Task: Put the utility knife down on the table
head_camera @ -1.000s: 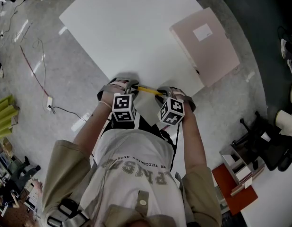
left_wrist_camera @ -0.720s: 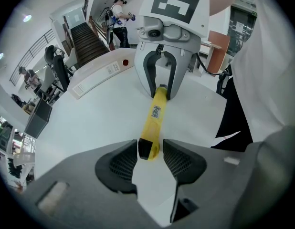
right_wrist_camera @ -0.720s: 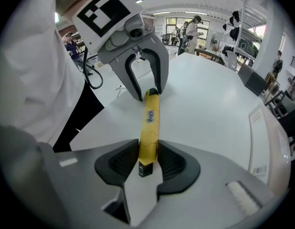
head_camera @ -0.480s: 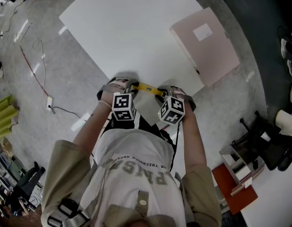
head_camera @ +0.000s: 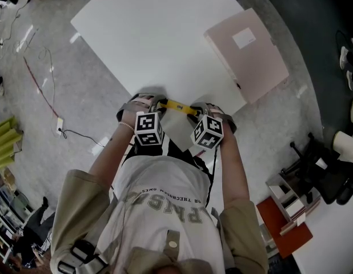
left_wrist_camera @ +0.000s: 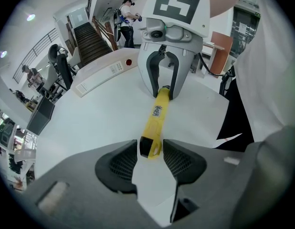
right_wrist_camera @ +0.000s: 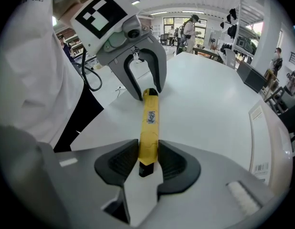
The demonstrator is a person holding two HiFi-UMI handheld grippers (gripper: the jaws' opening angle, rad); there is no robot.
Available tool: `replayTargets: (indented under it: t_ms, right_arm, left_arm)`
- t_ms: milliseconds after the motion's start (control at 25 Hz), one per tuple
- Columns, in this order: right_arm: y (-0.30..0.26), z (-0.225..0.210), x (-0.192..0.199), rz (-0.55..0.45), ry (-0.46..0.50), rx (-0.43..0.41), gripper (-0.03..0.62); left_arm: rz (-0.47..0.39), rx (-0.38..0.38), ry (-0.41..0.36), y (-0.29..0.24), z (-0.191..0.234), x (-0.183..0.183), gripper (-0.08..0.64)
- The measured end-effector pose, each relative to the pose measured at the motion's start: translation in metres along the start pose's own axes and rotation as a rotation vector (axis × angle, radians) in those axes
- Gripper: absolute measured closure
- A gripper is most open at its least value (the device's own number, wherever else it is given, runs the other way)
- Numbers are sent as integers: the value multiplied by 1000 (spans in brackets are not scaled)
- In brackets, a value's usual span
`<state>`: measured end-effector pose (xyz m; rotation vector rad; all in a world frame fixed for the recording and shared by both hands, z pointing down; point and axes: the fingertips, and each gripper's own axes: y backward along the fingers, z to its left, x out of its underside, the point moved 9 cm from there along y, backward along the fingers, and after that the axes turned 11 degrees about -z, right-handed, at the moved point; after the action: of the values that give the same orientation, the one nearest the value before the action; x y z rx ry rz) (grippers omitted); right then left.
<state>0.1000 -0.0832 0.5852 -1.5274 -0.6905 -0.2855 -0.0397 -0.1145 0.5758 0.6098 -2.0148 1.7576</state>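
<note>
A yellow utility knife (head_camera: 177, 105) with a black end spans between my two grippers just above the near edge of the white table (head_camera: 153, 33). My left gripper (head_camera: 161, 103) is shut on one end; in the left gripper view the knife (left_wrist_camera: 157, 116) runs from my jaws (left_wrist_camera: 151, 151) to the right gripper (left_wrist_camera: 165, 95). My right gripper (head_camera: 195, 111) is around the other end. In the right gripper view both pads lie against the knife (right_wrist_camera: 149, 123) at my jaws (right_wrist_camera: 148, 159), which have been easing apart. The left gripper (right_wrist_camera: 148, 93) is at the far end.
A pale pink folder (head_camera: 248, 53) lies on the table's right side, reaching past its edge. Cables (head_camera: 51, 84) trail over the floor at the left. An office chair (head_camera: 325, 170) and a red board (head_camera: 285, 227) stand at the lower right.
</note>
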Motion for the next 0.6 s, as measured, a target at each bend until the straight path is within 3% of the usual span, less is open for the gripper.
replayTargets:
  t_ms: [440,600]
  right_arm:
    - [13,-5,-6,-90,-124,35,443]
    - [31,-9,-15,-197,-216,93,443]
  left_arm:
    - [-33,-28,54,9,4,-1,382]
    - [-93,-63,134,18,7,-5,382]
